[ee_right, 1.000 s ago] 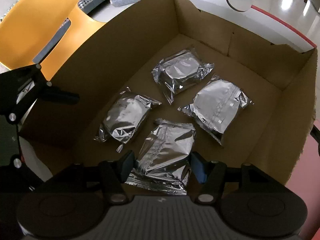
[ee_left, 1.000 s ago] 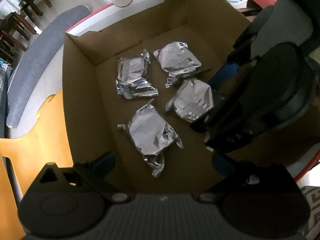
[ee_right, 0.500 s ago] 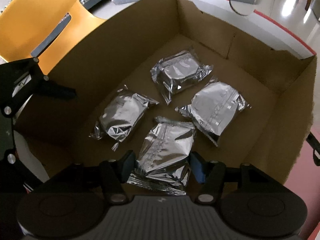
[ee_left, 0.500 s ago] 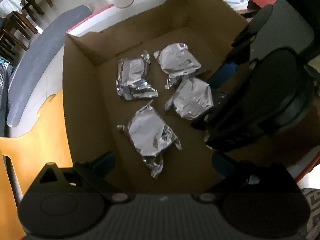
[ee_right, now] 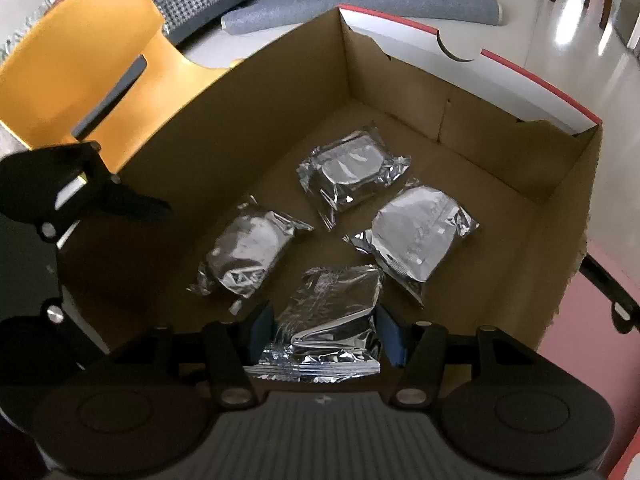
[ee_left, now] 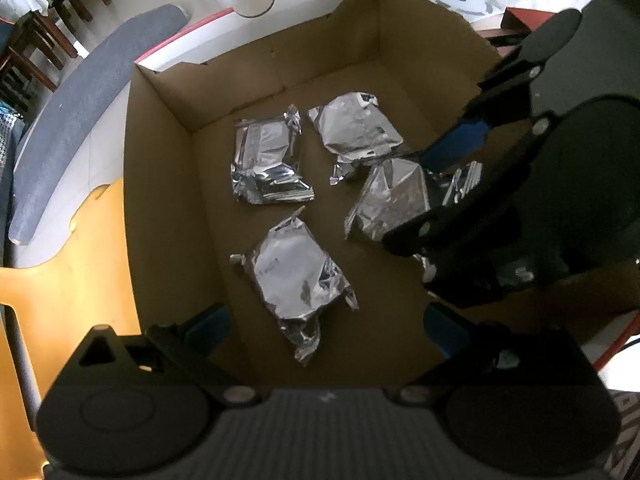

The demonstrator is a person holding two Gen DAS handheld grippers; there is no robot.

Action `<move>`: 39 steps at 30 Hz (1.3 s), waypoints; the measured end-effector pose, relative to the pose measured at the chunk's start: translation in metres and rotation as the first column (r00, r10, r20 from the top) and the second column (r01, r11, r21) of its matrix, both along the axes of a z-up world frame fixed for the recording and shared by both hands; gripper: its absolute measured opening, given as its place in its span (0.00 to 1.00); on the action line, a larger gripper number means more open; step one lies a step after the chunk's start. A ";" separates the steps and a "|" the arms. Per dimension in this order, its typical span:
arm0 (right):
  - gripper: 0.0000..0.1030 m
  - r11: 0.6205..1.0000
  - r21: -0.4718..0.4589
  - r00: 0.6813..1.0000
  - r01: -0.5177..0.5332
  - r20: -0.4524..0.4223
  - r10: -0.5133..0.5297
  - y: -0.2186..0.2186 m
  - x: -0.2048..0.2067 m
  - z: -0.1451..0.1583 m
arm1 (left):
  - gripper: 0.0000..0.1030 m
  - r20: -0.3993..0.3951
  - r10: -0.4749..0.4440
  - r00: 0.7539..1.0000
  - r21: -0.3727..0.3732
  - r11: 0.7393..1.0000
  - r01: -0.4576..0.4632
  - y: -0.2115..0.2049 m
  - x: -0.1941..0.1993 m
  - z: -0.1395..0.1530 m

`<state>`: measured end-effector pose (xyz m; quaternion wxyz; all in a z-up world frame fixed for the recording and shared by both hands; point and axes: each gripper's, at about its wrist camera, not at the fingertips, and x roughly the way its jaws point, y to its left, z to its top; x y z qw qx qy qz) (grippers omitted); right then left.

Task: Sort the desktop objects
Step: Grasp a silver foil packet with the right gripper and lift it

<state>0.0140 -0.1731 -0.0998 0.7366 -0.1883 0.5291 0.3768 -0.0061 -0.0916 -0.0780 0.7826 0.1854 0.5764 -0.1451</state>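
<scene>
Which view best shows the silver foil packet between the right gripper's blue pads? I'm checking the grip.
The right wrist view: the silver foil packet sits crumpled between both pads of the right gripper, whose jaws have just been closing. The left wrist view shows its far half; the gripper hides the rest.

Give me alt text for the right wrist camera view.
The right gripper has just been closing and now pinches a silver foil packet inside a cardboard box. Three more foil packets lie on the box floor beyond it.

Orange chair (ee_right: 80, 64), wooden chairs (ee_left: 44, 36), glossy floor (ee_right: 576, 20)
</scene>
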 end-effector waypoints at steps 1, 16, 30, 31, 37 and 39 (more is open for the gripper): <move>0.54 1.000 -0.005 1.000 -0.008 -0.002 0.008 0.001 -0.001 0.000 | 1.00 0.001 -0.002 1.000 0.005 1.000 0.002 0.000 -0.001 0.000; 0.64 0.992 -0.118 0.997 -0.038 -0.069 0.030 0.019 0.008 -0.030 | 1.00 -0.028 0.007 1.000 0.029 1.000 -0.006 0.002 -0.001 -0.009; 0.55 0.988 -0.139 0.995 -0.066 -0.090 0.054 0.024 0.008 -0.040 | 1.00 -0.040 0.023 0.999 0.030 0.999 -0.022 0.003 0.003 -0.012; 0.55 0.989 -0.131 0.996 -0.062 -0.077 0.052 0.022 0.008 -0.038 | 1.00 -0.040 0.024 0.999 0.025 0.999 -0.023 0.003 0.003 -0.011; 0.54 0.997 -0.079 0.999 -0.018 -0.044 0.014 0.007 0.007 -0.027 | 1.00 -0.016 0.026 1.000 0.006 1.000 -0.026 0.005 0.003 -0.004; 0.54 0.999 -0.048 0.999 -0.007 -0.035 0.006 0.001 0.005 -0.018 | 1.00 -0.011 0.036 0.999 -0.004 0.999 -0.036 0.006 0.004 -0.002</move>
